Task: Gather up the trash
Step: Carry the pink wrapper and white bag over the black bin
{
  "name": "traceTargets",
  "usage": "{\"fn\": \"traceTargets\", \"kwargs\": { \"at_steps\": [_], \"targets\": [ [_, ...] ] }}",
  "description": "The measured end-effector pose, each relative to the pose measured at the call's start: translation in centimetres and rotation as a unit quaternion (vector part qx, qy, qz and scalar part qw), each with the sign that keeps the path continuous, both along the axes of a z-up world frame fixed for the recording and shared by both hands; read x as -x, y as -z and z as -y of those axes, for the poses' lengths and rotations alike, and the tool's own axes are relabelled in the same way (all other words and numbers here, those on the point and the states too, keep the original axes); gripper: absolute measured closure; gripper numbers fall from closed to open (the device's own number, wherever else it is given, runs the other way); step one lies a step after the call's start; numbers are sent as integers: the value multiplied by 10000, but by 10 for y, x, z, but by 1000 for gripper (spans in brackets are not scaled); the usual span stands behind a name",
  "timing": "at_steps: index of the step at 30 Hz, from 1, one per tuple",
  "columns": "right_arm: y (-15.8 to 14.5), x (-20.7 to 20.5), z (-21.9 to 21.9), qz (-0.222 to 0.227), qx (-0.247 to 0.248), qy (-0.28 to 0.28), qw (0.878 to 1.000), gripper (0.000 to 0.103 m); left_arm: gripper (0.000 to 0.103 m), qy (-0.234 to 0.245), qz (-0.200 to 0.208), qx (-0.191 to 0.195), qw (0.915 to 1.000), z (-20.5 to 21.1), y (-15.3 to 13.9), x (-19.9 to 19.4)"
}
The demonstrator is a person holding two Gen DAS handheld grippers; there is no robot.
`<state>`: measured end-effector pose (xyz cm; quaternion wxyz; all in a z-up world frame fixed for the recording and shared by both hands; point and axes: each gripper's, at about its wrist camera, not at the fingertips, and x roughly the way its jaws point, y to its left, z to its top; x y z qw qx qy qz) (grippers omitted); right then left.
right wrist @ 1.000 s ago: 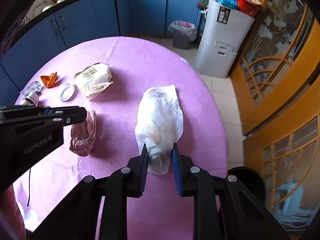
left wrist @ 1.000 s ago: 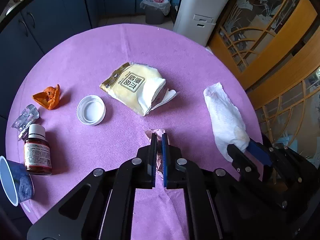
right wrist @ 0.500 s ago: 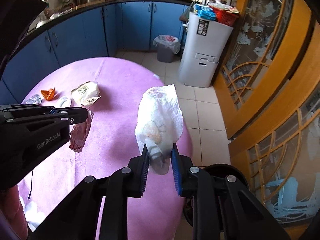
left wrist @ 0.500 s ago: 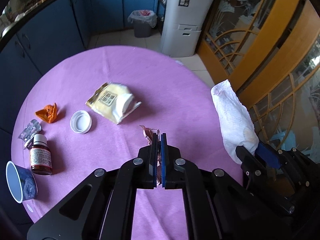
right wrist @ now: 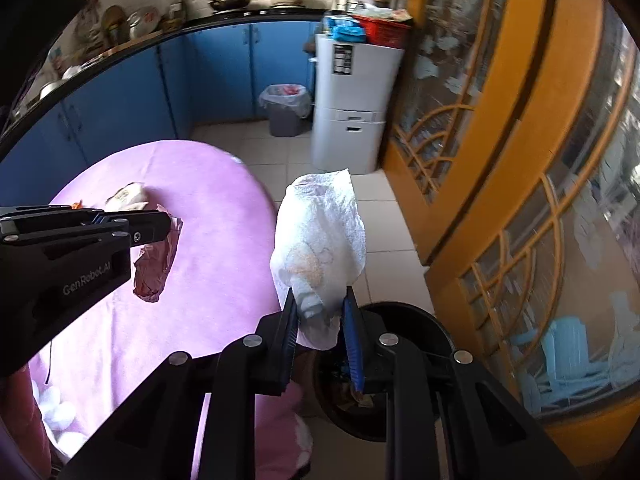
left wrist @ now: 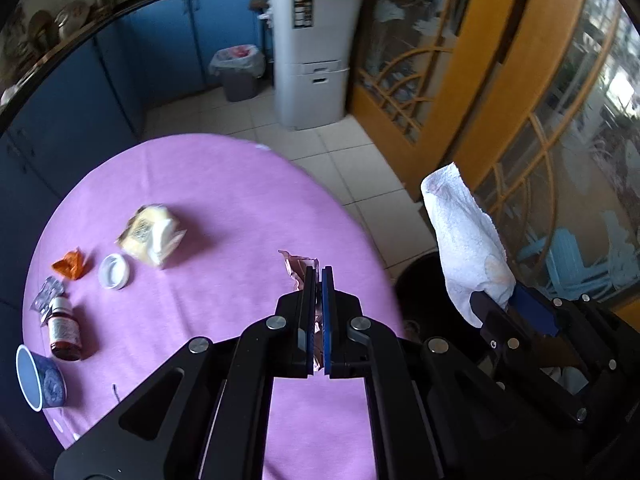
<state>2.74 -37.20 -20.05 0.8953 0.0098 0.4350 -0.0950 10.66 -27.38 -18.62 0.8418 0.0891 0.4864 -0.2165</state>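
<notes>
My left gripper (left wrist: 318, 276) is shut on a crumpled pink wrapper (left wrist: 298, 267), held above the right part of the purple round table (left wrist: 224, 184). From the right wrist view the wrapper (right wrist: 156, 264) hangs below the left gripper (right wrist: 166, 218). My right gripper (right wrist: 320, 300) is shut on a stained white paper towel (right wrist: 320, 236), which stands up from the pads. It hangs off the table's right edge, above a black bin (right wrist: 416, 320) on the floor. The same towel (left wrist: 464, 240) and bin (left wrist: 420, 292) appear at the right of the left wrist view.
On the table lie a yellow-white bag (left wrist: 152, 236), a white lid (left wrist: 114, 272), an orange scrap (left wrist: 72, 265), a foil blister (left wrist: 47, 298), a brown bottle (left wrist: 64, 330) and a blue cup (left wrist: 38, 382). A lined grey bin (left wrist: 238, 72) and white cabinet (left wrist: 312, 60) stand beyond.
Both grippers have risen and swung right with their loads: the towel went from over the table to over the floor bin, and the wrapper was lifted off the cloth.
</notes>
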Motion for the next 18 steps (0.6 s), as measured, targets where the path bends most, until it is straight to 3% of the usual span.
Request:
{"fn": "traceTargets", "kwargs": {
  "at_steps": [18],
  "targets": [
    [18,41,88,-51,-337,861,9957,82,100,968,-56,-225,9950,109,9,31]
  ]
}}
